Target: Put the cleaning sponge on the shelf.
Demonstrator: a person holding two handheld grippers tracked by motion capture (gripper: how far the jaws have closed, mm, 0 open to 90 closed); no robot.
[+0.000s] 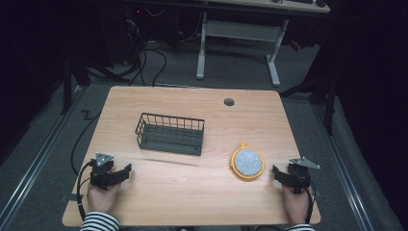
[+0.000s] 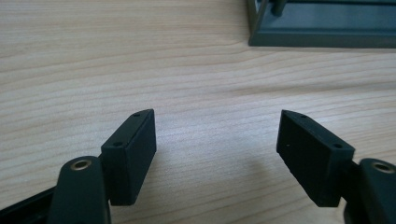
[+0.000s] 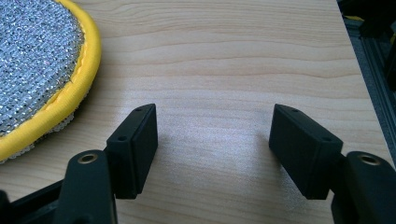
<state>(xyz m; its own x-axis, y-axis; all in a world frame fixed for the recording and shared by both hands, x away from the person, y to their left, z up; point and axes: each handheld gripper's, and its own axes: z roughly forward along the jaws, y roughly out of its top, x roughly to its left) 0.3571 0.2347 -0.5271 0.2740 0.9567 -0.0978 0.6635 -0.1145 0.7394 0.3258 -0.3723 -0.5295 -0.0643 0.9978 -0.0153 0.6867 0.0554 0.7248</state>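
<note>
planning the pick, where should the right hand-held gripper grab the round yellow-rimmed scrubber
Grip the scrubber by its yellow rim on the edge facing the right hand-held gripper, coming in low from that side. It lies flat on the table, so only the raised rim gives the open jaws something to pinch, probably.

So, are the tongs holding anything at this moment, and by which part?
Nothing is held. The left tongs and the right tongs both stand open over the bare table. The round scouring pad lies beside the right tongs, untouched.

High view looks down over table (image 1: pixel 192 192), claw views close, low, sharing its wood.
</note>
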